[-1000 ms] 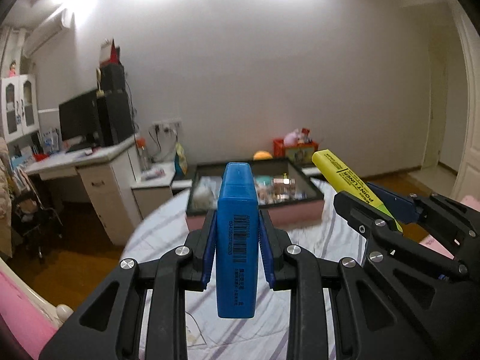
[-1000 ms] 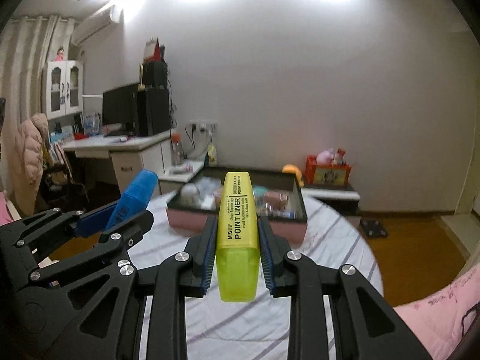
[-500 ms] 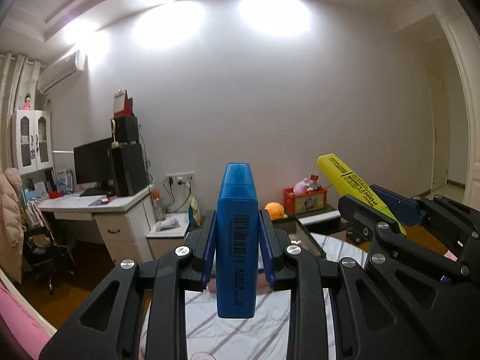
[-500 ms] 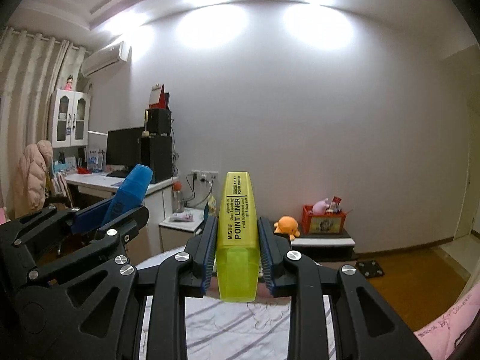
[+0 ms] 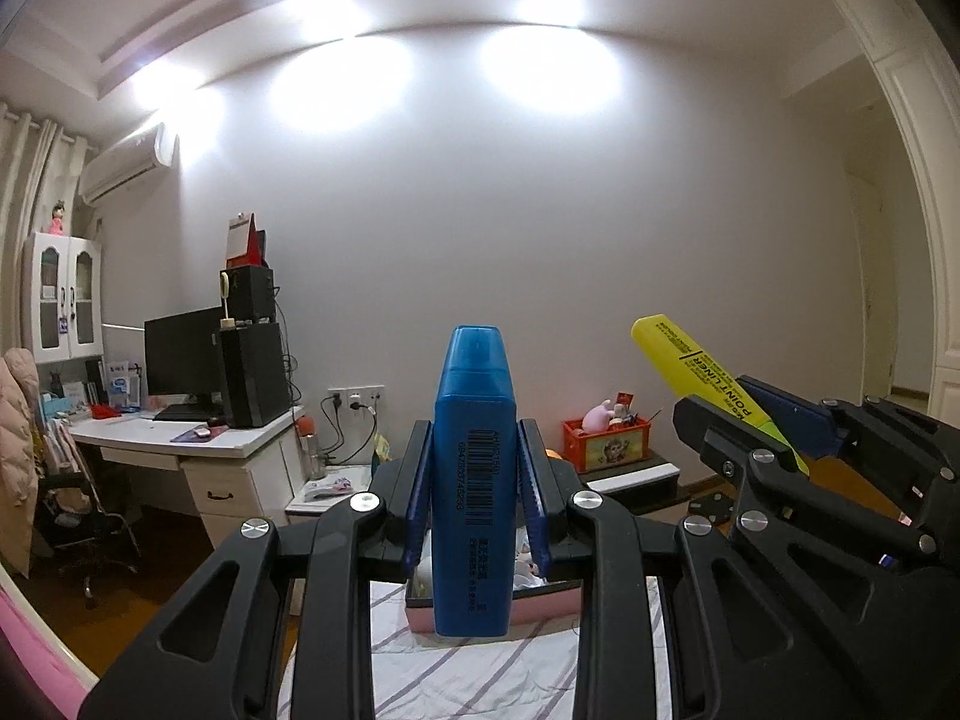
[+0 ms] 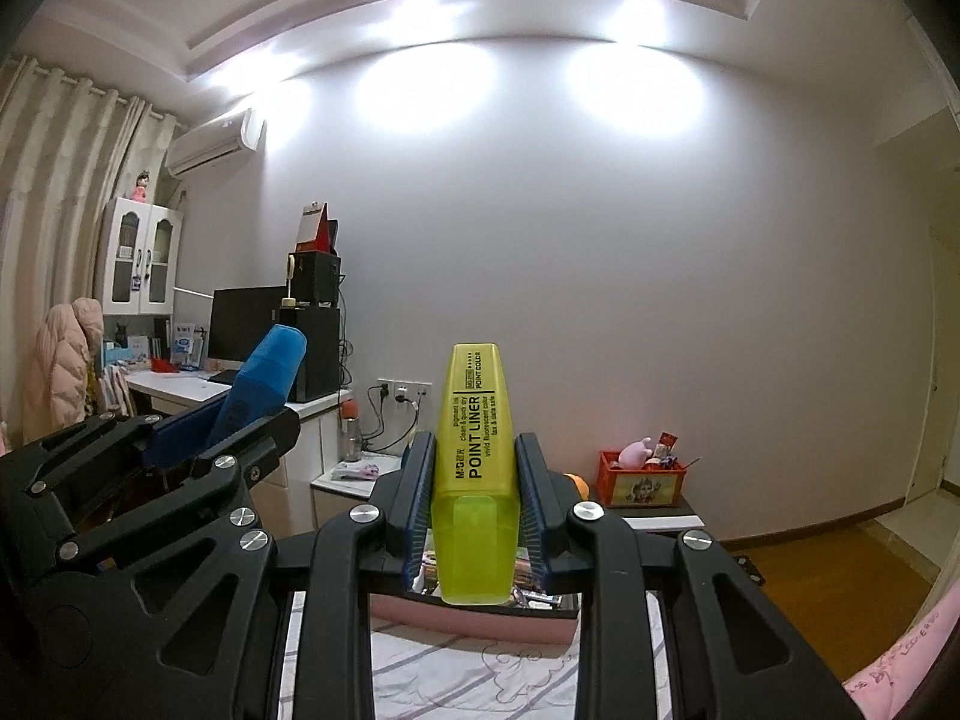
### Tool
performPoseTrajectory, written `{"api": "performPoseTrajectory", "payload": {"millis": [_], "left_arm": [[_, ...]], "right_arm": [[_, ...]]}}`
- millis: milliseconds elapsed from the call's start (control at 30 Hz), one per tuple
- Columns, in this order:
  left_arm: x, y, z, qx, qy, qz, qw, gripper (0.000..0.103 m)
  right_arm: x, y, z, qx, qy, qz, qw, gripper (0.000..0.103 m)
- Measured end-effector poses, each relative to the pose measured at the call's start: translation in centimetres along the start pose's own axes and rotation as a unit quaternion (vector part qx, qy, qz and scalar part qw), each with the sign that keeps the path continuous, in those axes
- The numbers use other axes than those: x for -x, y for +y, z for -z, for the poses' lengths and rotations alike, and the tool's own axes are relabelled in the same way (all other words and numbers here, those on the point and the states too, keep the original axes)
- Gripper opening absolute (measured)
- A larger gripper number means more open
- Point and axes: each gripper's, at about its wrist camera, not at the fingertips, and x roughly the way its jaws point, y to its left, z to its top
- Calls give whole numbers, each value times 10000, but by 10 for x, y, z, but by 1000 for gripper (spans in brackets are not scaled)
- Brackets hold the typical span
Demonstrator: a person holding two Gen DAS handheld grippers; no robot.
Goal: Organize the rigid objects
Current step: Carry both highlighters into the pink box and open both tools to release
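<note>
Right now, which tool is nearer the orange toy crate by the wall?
Right, probably. The orange toy crate lies ahead and rightward of both; the right tool, gripping the yellow highlighter, is on that side, the left tool with the blue highlighter further left.

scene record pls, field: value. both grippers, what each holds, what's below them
left gripper: shut on the blue plastic highlighter, barcode side to the camera, translucent cap pointing away
right gripper: shut on the yellow plastic highlighter printed POINT LINER, translucent cap toward the camera
relative position: side by side, each visible in the other's view, apart
below: pink tray with dark rim on a white cloth with purple stripes
tray contents: small items, too hidden to name
placement: not yet done, both highlighters held in the air
</note>
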Motion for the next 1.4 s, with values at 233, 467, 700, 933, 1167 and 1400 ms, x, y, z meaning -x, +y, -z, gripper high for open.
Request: {"api": "performPoseTrajectory", "payload": {"millis": [233, 467, 700, 933, 1167, 1400], "left_arm": [[-9, -3, 2, -41, 29, 12, 10000, 27], [-30, -5, 3, -51, 169, 6, 9998, 27], [-76, -8, 13, -174, 408, 35, 9990, 27], [-156, -11, 30, -379, 920, 102, 9950, 27], [-250, -13, 64, -532, 1624, 190, 9851, 27], [-321, -18, 116, -645, 2429, 310, 9674, 27]], "right_arm": [[-12, -3, 1, -33, 22, -15, 10000, 28], [-34, -5, 5, -27, 126, -33, 9999, 28], [-74, -10, 12, -5, 319, -49, 9995, 28], [-147, -20, 26, 95, 726, 0, 9973, 28], [-234, -33, 57, 168, 1367, 36, 9905, 28], [-309, -41, 110, 128, 2222, 48, 9749, 28]]}}
